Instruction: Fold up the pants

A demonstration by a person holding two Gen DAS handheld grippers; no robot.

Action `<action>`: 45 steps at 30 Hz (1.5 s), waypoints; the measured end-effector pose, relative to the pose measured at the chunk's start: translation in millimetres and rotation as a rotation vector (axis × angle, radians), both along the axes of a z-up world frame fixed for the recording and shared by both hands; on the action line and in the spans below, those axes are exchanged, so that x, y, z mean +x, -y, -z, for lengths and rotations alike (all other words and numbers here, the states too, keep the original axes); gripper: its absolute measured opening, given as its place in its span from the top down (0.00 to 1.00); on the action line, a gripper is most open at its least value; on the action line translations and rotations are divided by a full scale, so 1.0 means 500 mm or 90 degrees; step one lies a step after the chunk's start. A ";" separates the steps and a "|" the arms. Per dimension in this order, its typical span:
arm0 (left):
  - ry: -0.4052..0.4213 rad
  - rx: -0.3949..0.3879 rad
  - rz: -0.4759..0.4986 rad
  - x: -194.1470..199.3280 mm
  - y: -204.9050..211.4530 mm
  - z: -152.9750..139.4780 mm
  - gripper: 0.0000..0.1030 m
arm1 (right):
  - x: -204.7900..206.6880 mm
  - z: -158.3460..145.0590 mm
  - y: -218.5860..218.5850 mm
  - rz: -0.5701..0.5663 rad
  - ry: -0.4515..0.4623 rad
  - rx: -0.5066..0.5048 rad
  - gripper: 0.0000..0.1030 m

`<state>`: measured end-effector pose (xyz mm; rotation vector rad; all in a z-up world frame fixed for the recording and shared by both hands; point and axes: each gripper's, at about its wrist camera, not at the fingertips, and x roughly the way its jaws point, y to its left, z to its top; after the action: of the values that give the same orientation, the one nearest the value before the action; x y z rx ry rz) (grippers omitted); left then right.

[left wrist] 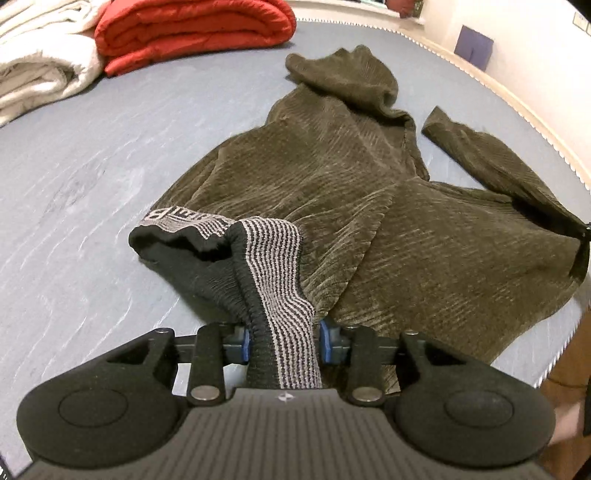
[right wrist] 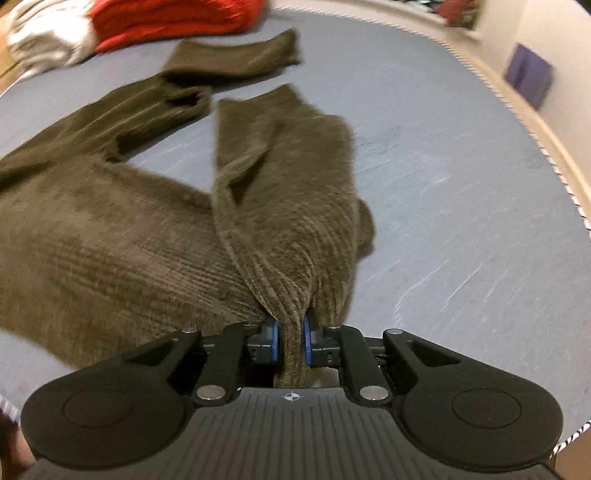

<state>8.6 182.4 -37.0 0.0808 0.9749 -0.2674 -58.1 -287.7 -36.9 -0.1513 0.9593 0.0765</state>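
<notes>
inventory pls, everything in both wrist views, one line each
pants: 1, olive-brown corduroy, spread on the bed, both legs reaching away
waistband: 1, black and white striped, near end of the pants, bunched between the left pads
red quilt: 1, red, folded, far left of the bed
white bedding: 1 pile, cream, left of the red quilt
bed: 1, grey-blue cover, zigzag trim at the edge
purple patch: 1, purple, on the wall at far right
left gripper: 1, black with blue pads, shut on the waistband
right gripper: 1, black with blue pads, shut on a fold of the pants
</notes>
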 end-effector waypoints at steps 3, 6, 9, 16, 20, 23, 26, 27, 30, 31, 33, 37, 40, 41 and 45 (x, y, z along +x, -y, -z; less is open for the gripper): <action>-0.027 0.035 0.013 -0.008 0.001 0.018 0.53 | -0.014 0.012 -0.035 -0.045 -0.024 -0.022 0.86; -0.022 0.084 0.009 -0.007 0.008 0.015 0.32 | 0.000 -0.002 -0.030 -0.030 -0.018 -0.013 0.77; 0.042 0.102 -0.021 -0.003 -0.002 -0.033 0.16 | 0.007 -0.055 -0.007 -0.018 0.019 0.031 0.71; 0.164 0.008 -0.080 0.005 0.039 -0.114 0.16 | 0.054 -0.114 0.029 0.018 0.144 0.154 0.62; 0.149 -0.043 -0.030 0.045 0.127 -0.092 0.59 | 0.126 -0.089 0.003 0.005 0.146 0.170 0.62; 0.108 -0.059 0.014 0.080 0.197 -0.055 0.90 | 0.188 -0.047 -0.021 0.011 0.123 0.175 0.60; 0.088 -0.037 0.054 0.114 0.258 -0.024 0.90 | 0.253 0.000 -0.044 0.034 0.078 0.165 0.60; 0.081 -0.034 0.061 0.128 0.275 -0.016 0.90 | 0.273 0.012 -0.049 0.035 0.070 0.163 0.60; 0.066 -0.026 0.063 0.144 0.300 0.005 0.90 | 0.319 0.049 -0.057 0.059 0.047 0.152 0.58; 0.062 -0.021 0.060 0.154 0.307 0.011 0.90 | 0.328 0.059 -0.057 0.067 0.039 0.149 0.57; 0.055 -0.015 0.055 0.170 0.312 0.019 0.89 | 0.347 0.075 -0.058 0.080 0.027 0.141 0.57; 0.051 -0.012 0.052 0.193 0.328 0.020 0.89 | 0.369 0.075 -0.072 0.063 0.043 0.136 0.67; 0.050 -0.007 0.054 0.197 0.337 0.015 0.88 | 0.372 0.068 -0.074 0.054 0.053 0.151 0.87; 0.050 -0.005 0.054 0.198 0.339 0.014 0.88 | 0.368 0.061 -0.071 0.052 0.062 0.156 0.87; 0.053 -0.001 0.052 0.198 0.349 0.013 0.87 | 0.326 -0.005 -0.031 0.048 0.130 0.201 0.88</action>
<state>107.6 7.9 -43.3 0.1293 0.8900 -0.3368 104.7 -271.9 -34.2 0.1657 0.7376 0.1396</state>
